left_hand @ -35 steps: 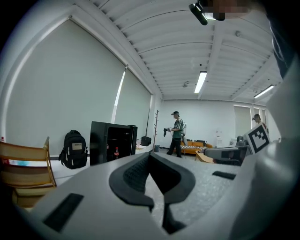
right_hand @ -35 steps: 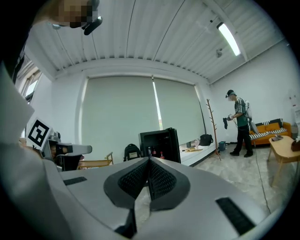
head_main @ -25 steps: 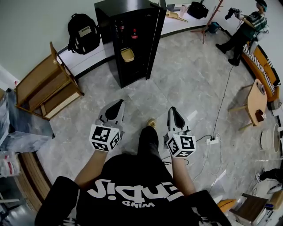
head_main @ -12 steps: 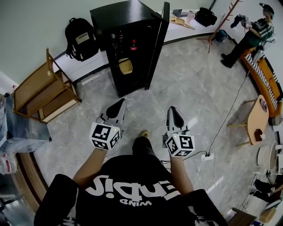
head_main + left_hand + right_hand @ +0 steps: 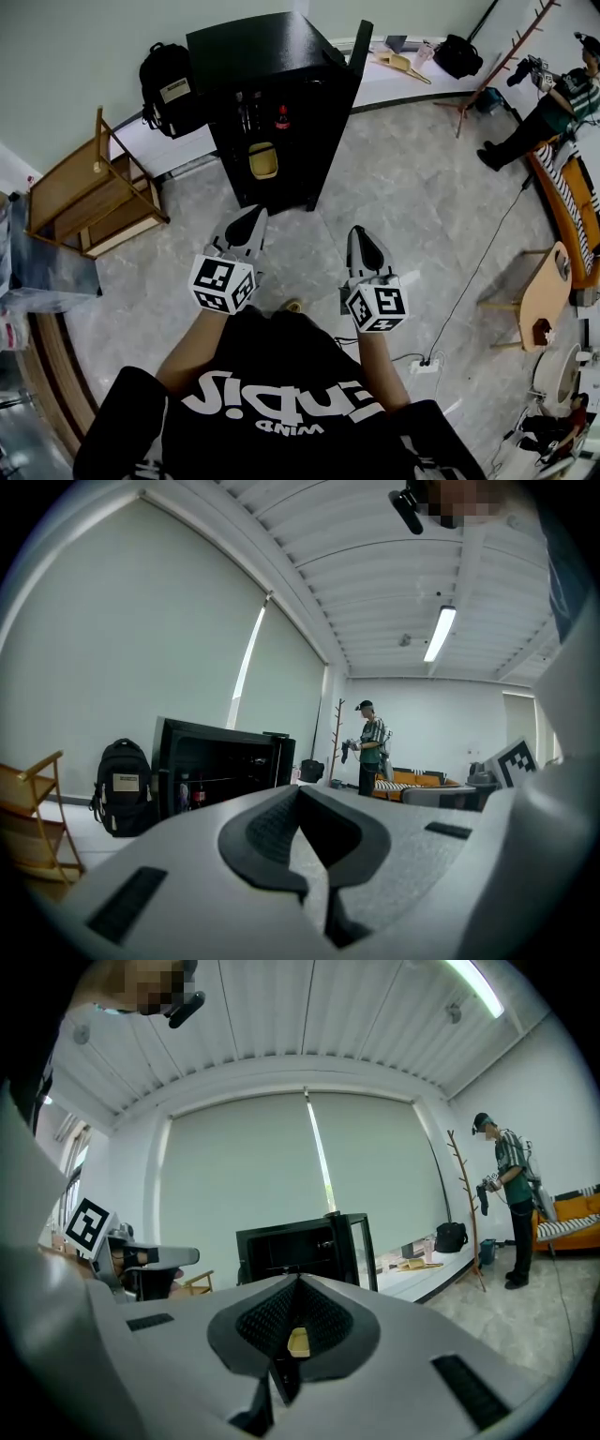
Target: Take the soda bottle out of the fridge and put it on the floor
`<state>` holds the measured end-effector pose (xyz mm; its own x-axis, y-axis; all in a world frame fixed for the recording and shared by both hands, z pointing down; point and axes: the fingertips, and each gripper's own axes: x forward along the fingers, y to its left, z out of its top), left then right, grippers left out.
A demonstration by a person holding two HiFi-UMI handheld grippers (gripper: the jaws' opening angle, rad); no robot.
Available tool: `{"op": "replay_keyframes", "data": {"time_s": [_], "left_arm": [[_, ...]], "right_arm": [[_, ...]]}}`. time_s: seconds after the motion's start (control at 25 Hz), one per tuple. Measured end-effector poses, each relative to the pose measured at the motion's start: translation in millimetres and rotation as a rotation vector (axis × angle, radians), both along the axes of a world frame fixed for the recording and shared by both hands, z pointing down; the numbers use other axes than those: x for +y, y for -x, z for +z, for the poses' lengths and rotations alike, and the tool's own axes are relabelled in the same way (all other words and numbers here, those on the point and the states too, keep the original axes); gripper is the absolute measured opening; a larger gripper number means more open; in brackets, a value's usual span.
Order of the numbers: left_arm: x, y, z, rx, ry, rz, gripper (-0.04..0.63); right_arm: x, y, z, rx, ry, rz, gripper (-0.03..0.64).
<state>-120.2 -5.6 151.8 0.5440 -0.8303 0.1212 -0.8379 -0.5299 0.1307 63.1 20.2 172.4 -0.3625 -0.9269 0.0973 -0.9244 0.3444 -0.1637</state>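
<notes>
A black fridge [image 5: 267, 70] stands ahead with its door [image 5: 339, 108] swung open to the right. On an upper shelf inside stands a dark soda bottle with a red label [image 5: 281, 119]; a yellow container [image 5: 263, 159] sits on a lower shelf. My left gripper [image 5: 251, 220] and right gripper [image 5: 359, 240] are held side by side above the floor, well short of the fridge, both shut and empty. The left gripper view shows the fridge [image 5: 220, 761] and the bottle [image 5: 197, 794] beyond the closed jaws. The right gripper view shows the fridge [image 5: 300, 1241] straight ahead.
A black backpack [image 5: 164, 86] leans on the wall left of the fridge. A wooden shelf unit [image 5: 84, 192] stands further left. At the right are a person [image 5: 553, 108], a coat stand [image 5: 497, 66], a wooden stool [image 5: 548, 281] and a cable with a power strip [image 5: 427, 366].
The fridge has come nearer and lower in the head view as the person walks toward it. Both grippers keep the same pose and stay shut.
</notes>
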Motion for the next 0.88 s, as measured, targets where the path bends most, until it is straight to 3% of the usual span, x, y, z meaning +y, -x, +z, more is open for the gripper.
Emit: {"op": "replay_keyframes", "data": {"time_s": [0.4,0.88], "left_arm": [[-67,-18,5,-0.005,0.021,-0.036,0.006],[-154,-21,19,-0.023,0.02,0.007,0.006]], "right_arm": [[-75,-12,1,-0.026,0.005,-0.036,0.021],[-146,-17,18,-0.046,0.027,0.013,0.021]]}}
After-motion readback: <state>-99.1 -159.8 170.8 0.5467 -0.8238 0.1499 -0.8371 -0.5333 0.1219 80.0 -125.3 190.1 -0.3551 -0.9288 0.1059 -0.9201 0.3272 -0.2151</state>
